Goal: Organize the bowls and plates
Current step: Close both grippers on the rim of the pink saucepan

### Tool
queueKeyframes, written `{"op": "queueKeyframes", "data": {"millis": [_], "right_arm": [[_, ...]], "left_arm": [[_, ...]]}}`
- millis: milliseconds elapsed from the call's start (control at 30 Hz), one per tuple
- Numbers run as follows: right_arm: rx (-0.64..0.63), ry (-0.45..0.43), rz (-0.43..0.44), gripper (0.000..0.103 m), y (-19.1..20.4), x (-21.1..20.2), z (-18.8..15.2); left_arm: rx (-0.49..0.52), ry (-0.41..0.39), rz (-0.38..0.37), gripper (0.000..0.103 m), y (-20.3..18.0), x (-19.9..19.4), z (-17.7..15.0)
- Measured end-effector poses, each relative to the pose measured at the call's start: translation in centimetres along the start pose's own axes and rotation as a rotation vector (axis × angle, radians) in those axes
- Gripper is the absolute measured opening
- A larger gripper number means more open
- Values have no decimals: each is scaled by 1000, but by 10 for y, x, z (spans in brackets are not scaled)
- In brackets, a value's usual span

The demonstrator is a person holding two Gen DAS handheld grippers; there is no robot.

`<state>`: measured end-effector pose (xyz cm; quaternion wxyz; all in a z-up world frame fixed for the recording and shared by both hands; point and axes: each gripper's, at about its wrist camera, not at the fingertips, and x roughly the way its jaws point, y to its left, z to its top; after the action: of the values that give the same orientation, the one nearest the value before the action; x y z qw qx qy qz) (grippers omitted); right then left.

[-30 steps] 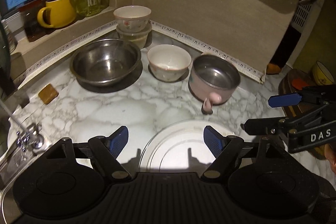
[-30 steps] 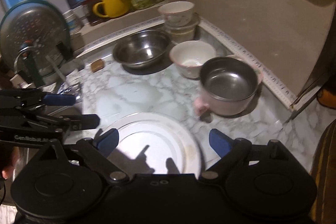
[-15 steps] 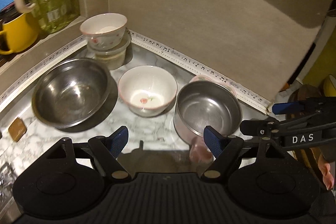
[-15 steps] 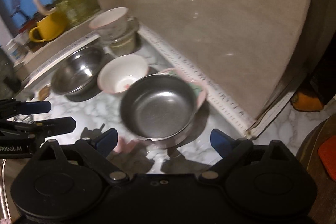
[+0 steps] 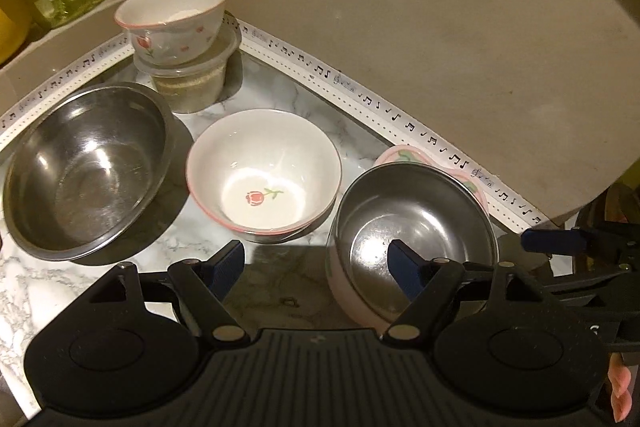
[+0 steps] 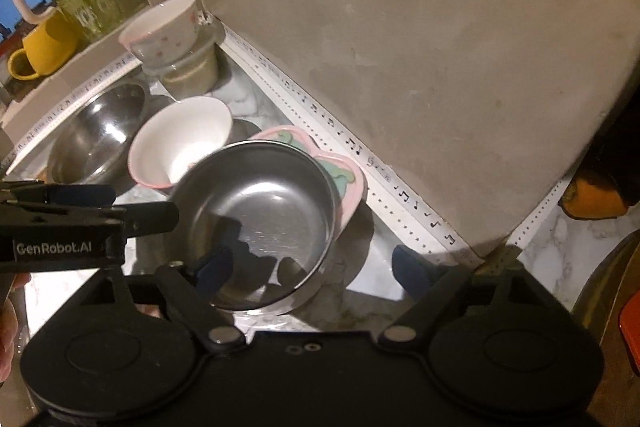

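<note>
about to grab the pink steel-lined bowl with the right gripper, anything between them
Nothing visible. The pink steel-lined bowl sits right at the right gripper, whose jaws are closing with the near rim between them. The left gripper hovers beside its left edge.

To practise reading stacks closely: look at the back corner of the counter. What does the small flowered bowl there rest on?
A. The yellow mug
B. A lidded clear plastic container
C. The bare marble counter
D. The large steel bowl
B: the small flowered bowl sits on the lid of a clear plastic container, apart from the large steel bowl in front of it.
</note>
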<state>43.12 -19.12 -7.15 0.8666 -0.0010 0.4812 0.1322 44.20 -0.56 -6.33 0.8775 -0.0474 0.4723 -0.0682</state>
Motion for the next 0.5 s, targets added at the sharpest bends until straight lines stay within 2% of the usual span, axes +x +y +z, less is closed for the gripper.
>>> {"op": "queueKeyframes", "data": {"millis": [100, 167, 333, 433, 500], "right_arm": [[0, 2, -10, 76, -2, 3, 1], [9, 8, -5, 72, -4, 6, 2], [-2, 24, -7, 60, -3, 15, 4], [-9, 26, -16, 54, -3, 20, 5], [-14, 27, -25, 51, -3, 22, 5]], "left_arm": [[-2, 13, -6, 76, -1, 8, 1], [-3, 30, -19, 61, -1, 14, 2], [3, 61, -11, 48, -5, 25, 1], [7, 73, -9, 46, -6, 29, 1], [13, 74, -12, 41, -7, 31, 2]]}}
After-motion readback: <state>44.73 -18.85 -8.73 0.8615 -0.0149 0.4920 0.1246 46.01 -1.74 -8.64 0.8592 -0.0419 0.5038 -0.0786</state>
